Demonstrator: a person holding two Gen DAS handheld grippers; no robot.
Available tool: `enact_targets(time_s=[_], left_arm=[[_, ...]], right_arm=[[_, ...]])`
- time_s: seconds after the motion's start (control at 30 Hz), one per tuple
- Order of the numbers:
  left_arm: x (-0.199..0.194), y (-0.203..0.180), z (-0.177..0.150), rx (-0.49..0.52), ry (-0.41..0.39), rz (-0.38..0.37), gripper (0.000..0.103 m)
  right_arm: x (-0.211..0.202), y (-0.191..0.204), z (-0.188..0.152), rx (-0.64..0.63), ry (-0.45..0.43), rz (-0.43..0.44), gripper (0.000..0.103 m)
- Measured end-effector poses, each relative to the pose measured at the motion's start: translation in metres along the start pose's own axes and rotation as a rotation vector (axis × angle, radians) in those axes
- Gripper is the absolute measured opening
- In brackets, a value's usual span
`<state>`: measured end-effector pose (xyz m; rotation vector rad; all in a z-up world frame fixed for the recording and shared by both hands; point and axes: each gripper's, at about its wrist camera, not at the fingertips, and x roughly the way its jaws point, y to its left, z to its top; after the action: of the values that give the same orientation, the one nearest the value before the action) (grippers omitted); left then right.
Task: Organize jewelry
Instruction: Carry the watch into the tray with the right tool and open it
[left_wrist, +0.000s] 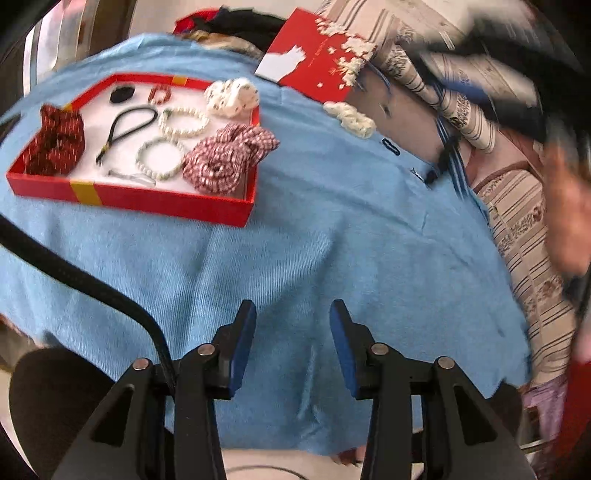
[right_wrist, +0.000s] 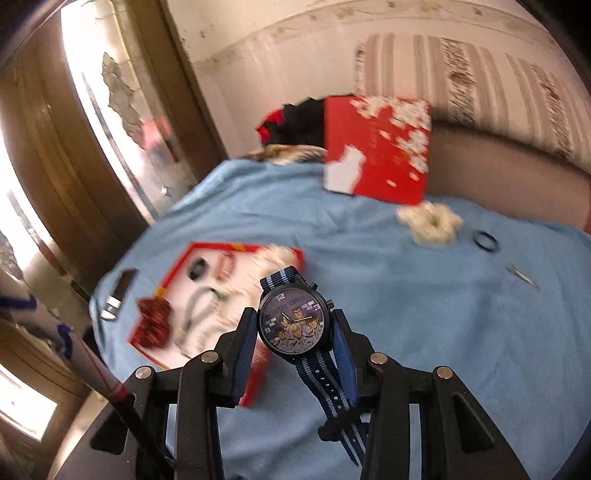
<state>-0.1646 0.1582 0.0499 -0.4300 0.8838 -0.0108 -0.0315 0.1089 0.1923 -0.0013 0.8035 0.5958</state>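
- Right gripper (right_wrist: 295, 332) pinches a watch (right_wrist: 293, 323) by the sides of its case, lifted above the blue cloth (right_wrist: 406, 314).
- Watch dial faces the camera; its striped strap runs lengthwise from the far upper left down between the fingers.
- Left gripper (left_wrist: 293, 345) hangs spread with nothing between its fingers, over bare cloth.
- Red tray (left_wrist: 147, 197) lies far left; its near rim borders open cloth.
- White scrunchie (left_wrist: 349, 118) sits beside the red lid (left_wrist: 317, 62).
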Motion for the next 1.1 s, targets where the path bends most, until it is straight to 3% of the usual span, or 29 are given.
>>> enact_targets(time_s=[0.2,0.37,0.63,0.87,1.1], left_arm=[[0.007,-0.007,-0.012,0.116,-0.066,0.034,0.045],[0.01,-0.008,-0.012,0.148,-0.08,0.016,0.049],[0.017,0.005,-0.008,0.098,-0.07,-0.029,0.051],[0.019,0.021,-0.004,0.028,-0.058,-0.054,0.052],[0.017,0.032,-0.002,-0.02,-0.063,-0.055,0.052]], right_arm=[[0.033,0.055,0.035,-0.073,0.023,0.044,0.043],[0.081,0.103,0.049,-0.142,0.071,0.066,0.043],[0.17,0.162,0.05,-0.205,0.179,0.101,0.043],[0.24,0.188,0.042,-0.149,0.276,0.147,0.043],[0.286,0.202,0.02,-0.209,0.367,0.103,0.043]])
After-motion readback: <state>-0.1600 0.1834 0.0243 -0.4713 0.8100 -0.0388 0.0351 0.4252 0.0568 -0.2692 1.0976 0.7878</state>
